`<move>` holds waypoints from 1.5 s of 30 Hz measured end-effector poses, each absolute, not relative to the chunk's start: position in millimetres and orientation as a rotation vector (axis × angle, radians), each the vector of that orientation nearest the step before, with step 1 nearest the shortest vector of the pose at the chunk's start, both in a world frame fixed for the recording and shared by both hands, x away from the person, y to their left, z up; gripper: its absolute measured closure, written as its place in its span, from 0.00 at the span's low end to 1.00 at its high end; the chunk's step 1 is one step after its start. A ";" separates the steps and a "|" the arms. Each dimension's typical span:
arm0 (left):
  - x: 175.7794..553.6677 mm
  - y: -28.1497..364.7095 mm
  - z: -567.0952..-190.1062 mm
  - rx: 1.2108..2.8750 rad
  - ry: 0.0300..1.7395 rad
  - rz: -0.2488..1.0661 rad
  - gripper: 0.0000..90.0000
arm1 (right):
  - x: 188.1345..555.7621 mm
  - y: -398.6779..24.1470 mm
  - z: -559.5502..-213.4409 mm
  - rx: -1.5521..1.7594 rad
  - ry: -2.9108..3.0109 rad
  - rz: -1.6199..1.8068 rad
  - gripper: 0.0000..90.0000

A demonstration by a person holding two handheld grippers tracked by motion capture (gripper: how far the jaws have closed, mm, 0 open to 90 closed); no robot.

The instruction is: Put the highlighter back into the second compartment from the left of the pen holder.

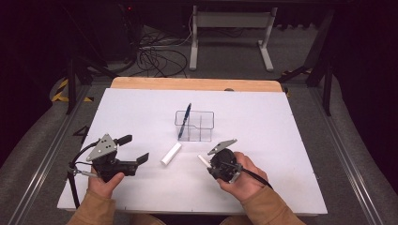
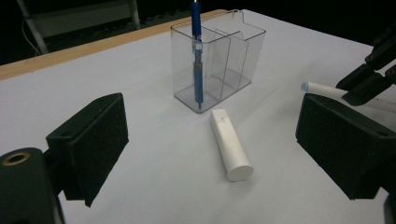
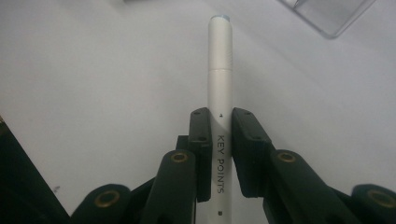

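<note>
My right gripper (image 1: pixel 208 162) (image 3: pixel 219 119) is shut on a white pen (image 3: pixel 219 65) printed "KEY POINTS". The pen's capped end (image 1: pixel 202 159) sticks out past the jaws, just above the white table (image 1: pixel 263 122). In the left gripper view that pen (image 2: pixel 322 88) shows at the right edge. A clear divided holder (image 1: pixel 195 125) (image 2: pixel 219 60) stands mid-table with a blue pen (image 1: pixel 184 121) (image 2: pixel 198 60) upright in its left compartment. A white cylinder (image 1: pixel 171 153) (image 2: pixel 229 144) lies in front of the holder. My left gripper (image 1: pixel 133 149) stands open at the left, its pads (image 2: pixel 98 140) wide apart, aimed at the cylinder.
The table's wooden far edge (image 1: pixel 192 84) runs behind the holder. Beyond it are cables (image 1: pixel 155 54) and a white stand (image 1: pixel 230 33) on the floor. Bare white surface stretches right of the holder.
</note>
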State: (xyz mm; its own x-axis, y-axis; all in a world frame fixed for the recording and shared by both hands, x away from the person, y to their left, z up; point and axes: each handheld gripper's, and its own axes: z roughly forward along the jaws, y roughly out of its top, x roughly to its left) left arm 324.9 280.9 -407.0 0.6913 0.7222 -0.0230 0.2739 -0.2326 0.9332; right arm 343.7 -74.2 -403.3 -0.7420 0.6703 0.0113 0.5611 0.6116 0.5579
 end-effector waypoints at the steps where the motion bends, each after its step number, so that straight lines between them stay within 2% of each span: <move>1: 325.0 281.1 -406.9 1.810 0.786 0.514 0.11 | 343.9 -75.2 -401.7 1.021 2.632 0.828 0.88; 18: 324.7 280.6 -406.5 1.810 0.785 0.518 0.11 | 351.6 -91.2 -378.3 0.984 2.548 1.105 0.88; 45: 324.8 280.2 -406.8 1.806 0.783 0.524 0.11 | 366.5 -99.2 -362.8 0.800 2.485 1.311 0.88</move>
State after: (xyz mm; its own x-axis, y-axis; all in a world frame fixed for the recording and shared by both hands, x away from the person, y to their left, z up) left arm 324.8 280.2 -406.8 0.6899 0.7237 -0.0131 0.2647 -0.2354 0.9351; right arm 366.5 -99.2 -362.8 -0.8277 0.5582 0.0569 0.3620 0.4537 0.8143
